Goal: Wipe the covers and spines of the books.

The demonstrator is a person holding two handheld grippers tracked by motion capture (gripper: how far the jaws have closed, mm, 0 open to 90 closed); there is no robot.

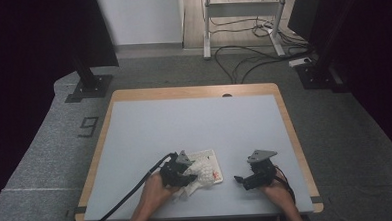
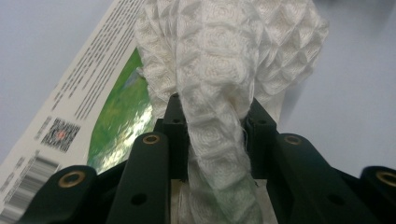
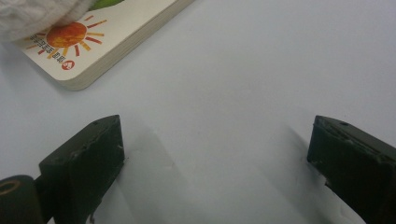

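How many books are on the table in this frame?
1. A thin white board book with a sun printed on its cover lies near the table's front edge, partly under the white quilted cloth clamped in the left gripper.

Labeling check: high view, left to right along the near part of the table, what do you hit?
Cable → left gripper, shut on the white cloth → book under the cloth → bare table → right gripper, fingers apart.

1. Table: pale grey-blue top, wooden edge band.
2. Book lies flat on it, near the front edge, left of centre.
3. White cloth rests partly on the book, partly on the tabletop beside it.
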